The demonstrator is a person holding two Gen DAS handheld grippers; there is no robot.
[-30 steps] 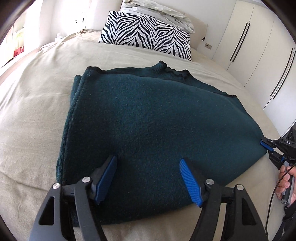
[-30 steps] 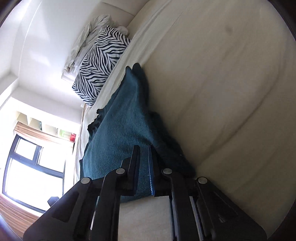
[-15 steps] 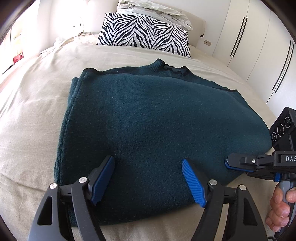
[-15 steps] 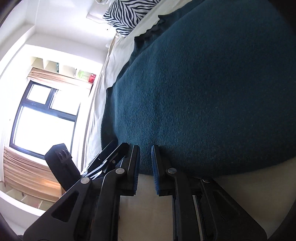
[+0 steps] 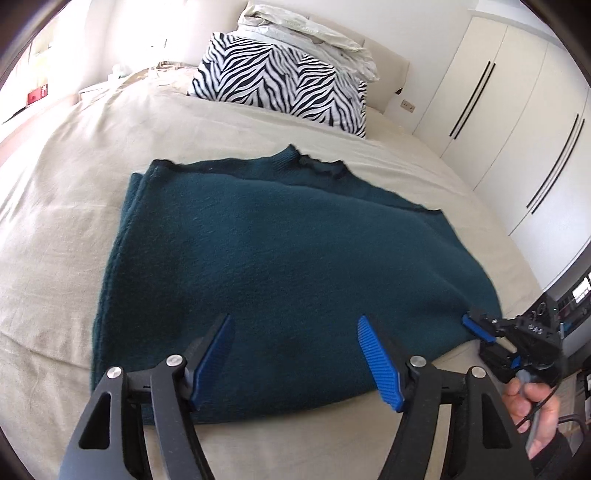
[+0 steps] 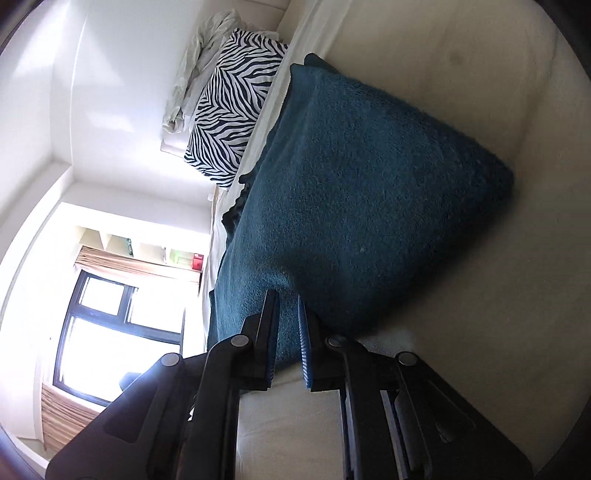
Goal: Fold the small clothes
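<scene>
A dark teal knitted sweater [image 5: 288, 266] lies folded flat on the beige bed [image 5: 66, 206]; it also shows in the right wrist view [image 6: 362, 192]. My left gripper [image 5: 295, 354] is open and empty, its blue pads hovering over the sweater's near edge. My right gripper [image 6: 288, 328] is turned on its side with its jaws nearly closed on the sweater's near right corner; teal knit shows between the pads. In the left wrist view the right gripper [image 5: 480, 338] sits at that corner, held by a hand [image 5: 535, 406].
A zebra-print pillow [image 5: 280, 85] and crumpled white bedding [image 5: 306, 33] lie at the head of the bed. White wardrobe doors [image 5: 509, 122] stand to the right. A window [image 6: 110, 328] is on the far side.
My right gripper swung from over the sweater's top back to its right corner and closed on the edge. My left gripper stayed open and rose slightly.
</scene>
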